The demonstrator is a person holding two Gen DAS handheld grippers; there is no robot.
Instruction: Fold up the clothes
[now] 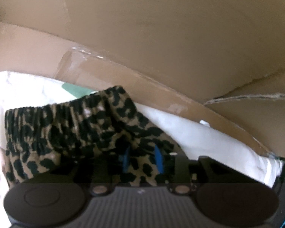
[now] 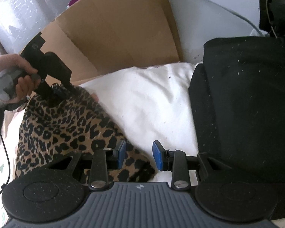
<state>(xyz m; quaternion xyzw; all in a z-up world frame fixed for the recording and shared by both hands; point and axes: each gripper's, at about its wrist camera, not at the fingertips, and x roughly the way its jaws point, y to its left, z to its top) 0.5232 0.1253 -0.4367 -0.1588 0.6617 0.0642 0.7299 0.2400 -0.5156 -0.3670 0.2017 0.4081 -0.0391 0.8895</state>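
Observation:
A leopard-print garment [image 2: 66,129] lies on white bedding [image 2: 152,104]. In the left wrist view its gathered elastic waistband [image 1: 57,117] runs across the middle. My left gripper [image 1: 142,159] points down into it, and bunched leopard fabric sits pinched between the blue pads [image 1: 158,158]. The right wrist view shows that same left gripper [image 2: 60,91], held by a hand [image 2: 22,79], sunk into the garment's far end. My right gripper [image 2: 139,156] stands open at the garment's near corner. One of its pads rests over the leopard cloth and the other over white bedding, gripping nothing.
A folded black garment [image 2: 247,104] lies on the right. Brown cardboard flaps [image 2: 114,28] rise behind the bedding and fill the upper left wrist view [image 1: 161,38]. Clear plastic wrap [image 2: 15,13] sits at the back left. A black cable [image 2: 6,152] hangs at the left edge.

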